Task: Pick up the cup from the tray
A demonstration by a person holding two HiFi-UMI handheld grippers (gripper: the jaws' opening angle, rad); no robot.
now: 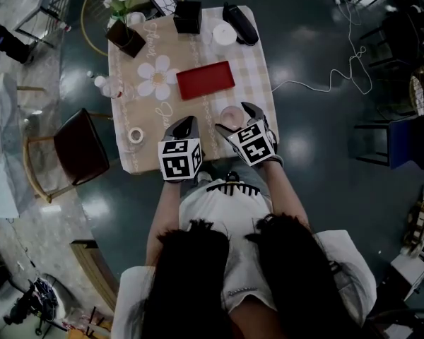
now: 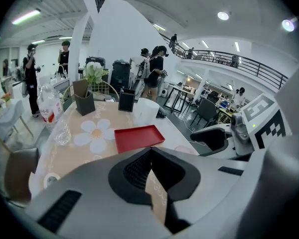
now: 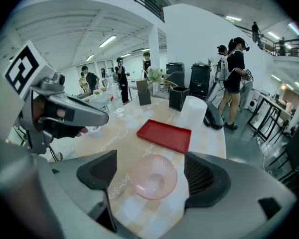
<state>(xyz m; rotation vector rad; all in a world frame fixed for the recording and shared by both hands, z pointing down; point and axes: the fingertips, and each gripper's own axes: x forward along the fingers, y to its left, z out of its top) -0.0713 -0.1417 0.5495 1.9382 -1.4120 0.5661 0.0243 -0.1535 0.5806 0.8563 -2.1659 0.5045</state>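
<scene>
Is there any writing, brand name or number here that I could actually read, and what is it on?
Nothing here can be read with certainty.
Table runner: white cursive script, too blurred to read.
Plastic bottle: red label, print too small to read.
Marker cubes: black-and-white square codes, not words.

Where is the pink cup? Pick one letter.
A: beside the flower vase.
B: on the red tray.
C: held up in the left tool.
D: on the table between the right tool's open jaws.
D: the pink cup sits on the table between the open jaws of the right tool, off the red tray.
</scene>
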